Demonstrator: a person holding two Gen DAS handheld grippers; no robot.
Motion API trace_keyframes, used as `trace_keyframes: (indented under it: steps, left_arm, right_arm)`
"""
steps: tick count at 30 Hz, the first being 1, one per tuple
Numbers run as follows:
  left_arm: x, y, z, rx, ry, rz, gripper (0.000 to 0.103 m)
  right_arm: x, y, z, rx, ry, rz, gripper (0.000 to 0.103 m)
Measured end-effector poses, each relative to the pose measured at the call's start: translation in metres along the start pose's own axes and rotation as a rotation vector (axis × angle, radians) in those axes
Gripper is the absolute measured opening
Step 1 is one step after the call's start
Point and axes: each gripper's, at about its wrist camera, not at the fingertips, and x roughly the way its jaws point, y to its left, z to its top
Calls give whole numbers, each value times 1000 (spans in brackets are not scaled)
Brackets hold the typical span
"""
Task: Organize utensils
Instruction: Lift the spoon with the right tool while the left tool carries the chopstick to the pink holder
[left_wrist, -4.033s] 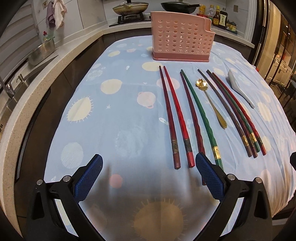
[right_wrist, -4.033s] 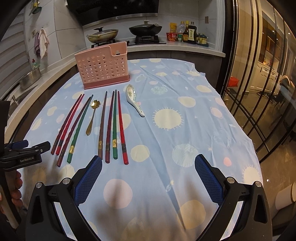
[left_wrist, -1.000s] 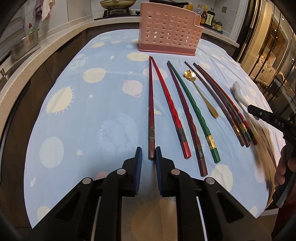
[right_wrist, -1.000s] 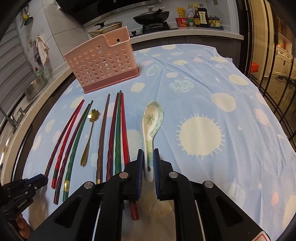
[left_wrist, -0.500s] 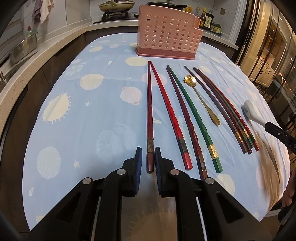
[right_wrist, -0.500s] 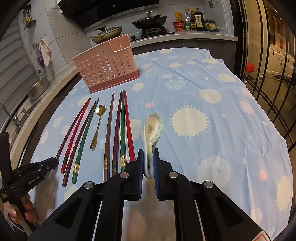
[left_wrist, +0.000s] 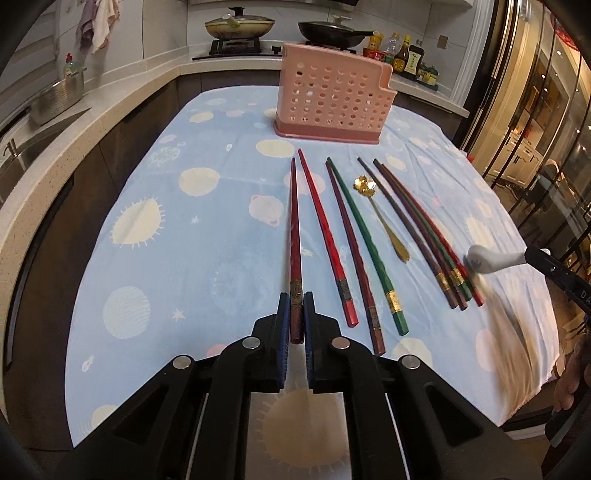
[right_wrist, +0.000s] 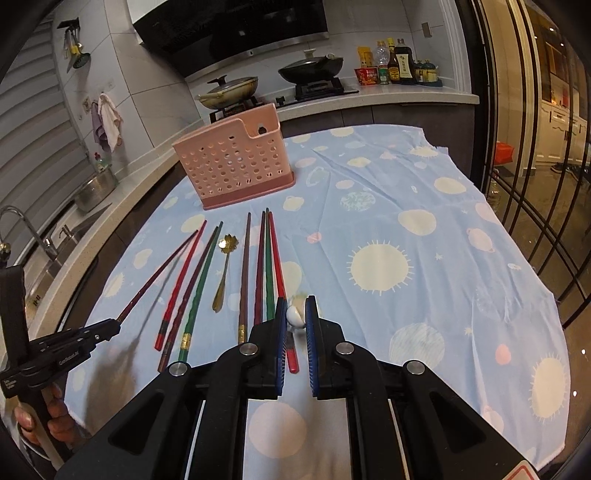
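Both claws (left_wrist: 294, 314) (right_wrist: 295, 317) clamped, apparently raised

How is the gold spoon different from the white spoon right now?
The gold spoon lies flat on the cloth among the chopsticks; the white spoon is lifted clear of it, pinched in the right gripper. The gold spoon is slim, metallic, with a flower-shaped bowl; the white spoon looks thicker and ceramic. Both are spoons bound for the pink holder.

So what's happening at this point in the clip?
A person is sorting utensils with two handheld grippers. The left gripper is shut on a dark red chopstick, lifted at its thick end. The right gripper is shut on the white ceramic spoon, raised off the blue cloth. Seven chopsticks and a gold spoon lie there; the pink holder looks empty.
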Motion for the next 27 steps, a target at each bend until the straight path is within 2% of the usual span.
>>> trace_keyframes:
  steps: [6,18,22,27]
  left_arm:
    - [-38,-10,23,16,-102,-21,7]
    - [-70,-21,77,43,-227,-18,7]
    - [-75,-24,105,55,-266,-19,7]
    - [-78,-25,149,65,-307,-15,7]
  right_arm:
    - [-19,7,18,-26,-60,26,7]
    - [-25,7,48,-28,-109,68,7]
    - [-21,9,70,-28,-120,106,7]
    - [-8,16,109,-59,-153,94,7]
